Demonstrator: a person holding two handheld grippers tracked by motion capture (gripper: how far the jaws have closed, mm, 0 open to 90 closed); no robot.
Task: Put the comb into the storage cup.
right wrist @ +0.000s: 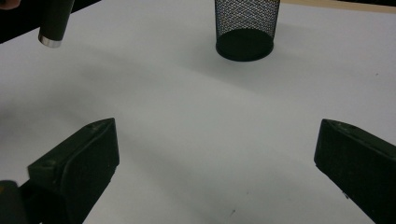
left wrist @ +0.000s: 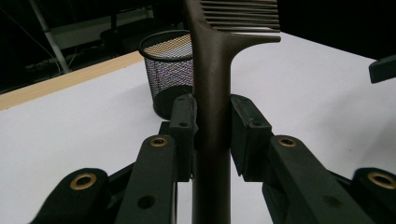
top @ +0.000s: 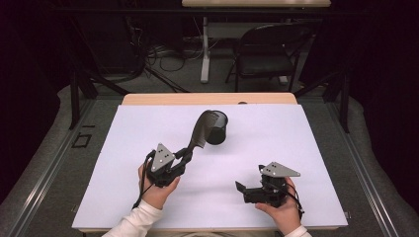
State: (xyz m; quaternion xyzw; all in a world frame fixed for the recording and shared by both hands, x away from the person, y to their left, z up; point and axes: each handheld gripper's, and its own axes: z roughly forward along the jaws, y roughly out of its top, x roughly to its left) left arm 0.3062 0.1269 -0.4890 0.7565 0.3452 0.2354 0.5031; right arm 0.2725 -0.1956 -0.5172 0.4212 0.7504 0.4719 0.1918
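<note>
Left gripper point(left wrist: 211, 123) pinches the dark comb point(left wrist: 212, 70) by its handle, teeth raised beside the mesh cup point(top: 216, 127). Right gripper point(right wrist: 215, 158) spread wide, nothing between jaws, low over the bench point(top: 276, 143)

Comb point(top: 199, 132): dark brown, long handle, wide teeth on the head. Held off the table, handle clamped between the jaws of the left gripper point(top: 187, 154); it tilts up toward 1 o'clock, head over the near rim of the cup.

Cup point(top: 217, 129): black wire mesh, round, solid base, open top. Stands upright on the white sheet, at 12 o'clock from table centre.
</note>
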